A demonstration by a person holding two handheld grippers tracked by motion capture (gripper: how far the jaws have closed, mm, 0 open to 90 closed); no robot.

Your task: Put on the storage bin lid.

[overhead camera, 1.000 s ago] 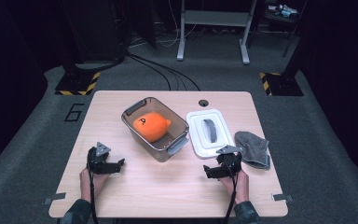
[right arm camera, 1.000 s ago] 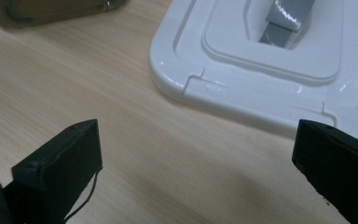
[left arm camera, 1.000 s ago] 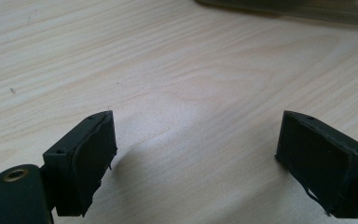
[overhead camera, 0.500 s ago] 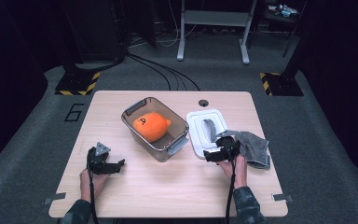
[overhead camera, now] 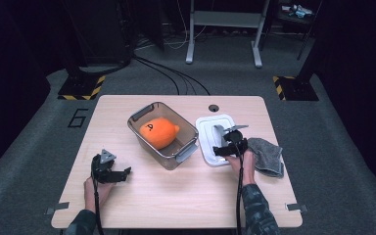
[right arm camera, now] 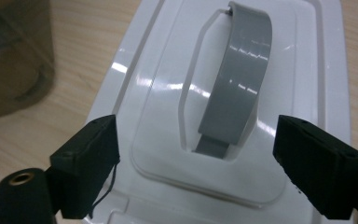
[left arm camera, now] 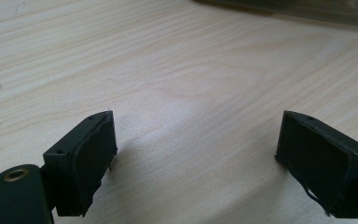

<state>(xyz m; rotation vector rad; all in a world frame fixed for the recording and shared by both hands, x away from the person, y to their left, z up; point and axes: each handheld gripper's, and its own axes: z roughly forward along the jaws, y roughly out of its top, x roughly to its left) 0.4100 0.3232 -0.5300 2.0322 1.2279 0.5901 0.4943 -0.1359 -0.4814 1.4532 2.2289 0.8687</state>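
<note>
A white lid [overhead camera: 209, 126] with a grey handle [right arm camera: 240, 84] lies flat on the wooden table [overhead camera: 176, 200], right of a clear bin [overhead camera: 178, 155] that holds an orange object [overhead camera: 159, 131]. My right gripper [overhead camera: 230, 146] hovers over the lid's near end. In the right gripper view, my right gripper [right arm camera: 205, 172] is open. Its jaws have just been closing a little. The handle's near end lies just ahead of the gap, and the pads touch nothing. My left gripper [overhead camera: 117, 174] rests open at the front left over bare wood [left arm camera: 168, 70], nothing between its jaws [left arm camera: 196, 163].
A crumpled grey cloth [overhead camera: 267, 154] lies right of the lid, close to my right hand. The bin's corner [right arm camera: 14, 60] shows left of the lid in the right gripper view. Dark floor with cables surrounds the table.
My right gripper has moved away from the person, from the table's front edge to above the lid's near end. The left gripper has stayed in place.
</note>
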